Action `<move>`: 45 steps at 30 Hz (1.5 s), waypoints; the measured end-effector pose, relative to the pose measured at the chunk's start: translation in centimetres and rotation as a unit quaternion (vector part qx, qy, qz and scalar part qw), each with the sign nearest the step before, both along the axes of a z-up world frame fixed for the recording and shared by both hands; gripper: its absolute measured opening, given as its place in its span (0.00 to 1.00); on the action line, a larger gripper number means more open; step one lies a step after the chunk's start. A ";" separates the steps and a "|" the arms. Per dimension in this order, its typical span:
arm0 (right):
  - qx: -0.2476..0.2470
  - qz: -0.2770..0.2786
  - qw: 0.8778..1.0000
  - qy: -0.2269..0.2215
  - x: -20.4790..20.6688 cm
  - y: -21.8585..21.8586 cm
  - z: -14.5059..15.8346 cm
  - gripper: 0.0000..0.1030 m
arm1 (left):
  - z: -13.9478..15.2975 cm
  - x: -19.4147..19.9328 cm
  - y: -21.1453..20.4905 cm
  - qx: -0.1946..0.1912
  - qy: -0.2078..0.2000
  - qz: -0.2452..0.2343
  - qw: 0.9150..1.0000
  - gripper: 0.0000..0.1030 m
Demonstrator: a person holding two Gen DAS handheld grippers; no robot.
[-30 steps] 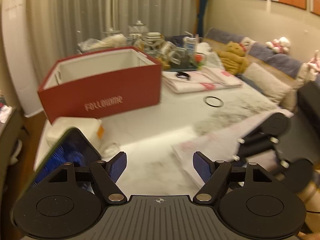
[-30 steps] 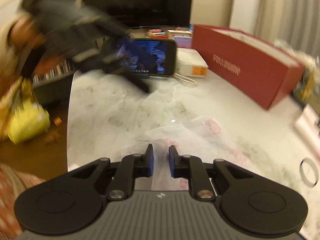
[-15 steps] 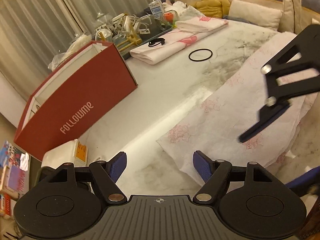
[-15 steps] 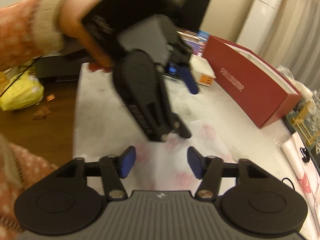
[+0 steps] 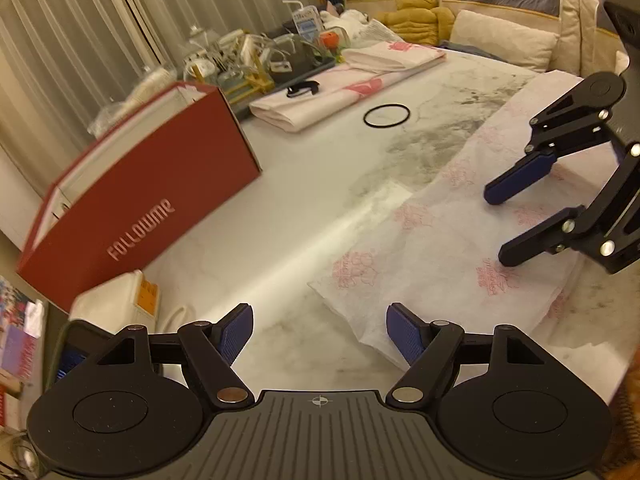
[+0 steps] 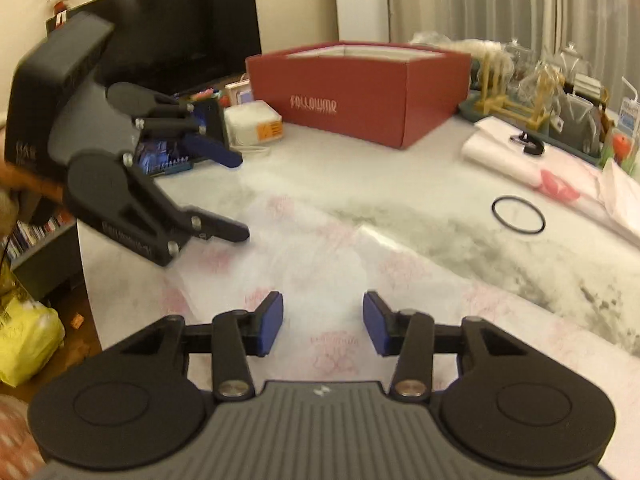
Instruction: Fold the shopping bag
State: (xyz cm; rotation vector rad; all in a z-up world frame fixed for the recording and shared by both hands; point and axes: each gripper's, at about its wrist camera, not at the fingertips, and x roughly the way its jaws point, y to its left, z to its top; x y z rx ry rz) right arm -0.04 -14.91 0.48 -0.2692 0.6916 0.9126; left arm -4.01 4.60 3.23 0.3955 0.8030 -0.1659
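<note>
Both grippers hover over the bag (image 5: 432,248) flat on the table (image 5: 312,184), left (image 5: 319,334) and right (image 6: 323,322) fingers spread, box (image 5: 152,196) at ten o'clock.

Left black two-finger gripper (image 5: 319,330): jaws spread wide, empty
Right black two-finger gripper (image 6: 323,322): jaws apart, empty, angled downward

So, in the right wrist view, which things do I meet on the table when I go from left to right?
Other black gripper (the left gripper) → white charger box with orange label → red open cardboard box → thin black ring → small orange object at the tray's end.
</note>
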 end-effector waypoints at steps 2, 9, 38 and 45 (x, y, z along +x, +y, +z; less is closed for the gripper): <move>-0.003 0.003 1.000 -0.008 -0.3 0.1 -0.1 0.48 | 1.5 -0.4 0.3 -0.033 -0.032 0.008 0.999 0.72; -0.004 0.011 1.000 -0.019 -0.5 0.6 -0.5 0.56 | 1.4 0.1 -3.1 -0.154 -0.009 -0.102 0.983 0.72; 0.050 -0.222 0.972 -0.060 0.7 -12.4 2.3 0.61 | -2.4 0.3 -2.2 -0.141 -0.002 -0.050 0.989 0.74; 0.005 -0.054 0.998 -0.040 1.1 -0.2 0.1 0.63 | -2.5 -0.4 -2.5 -0.143 -0.007 -0.046 0.989 0.74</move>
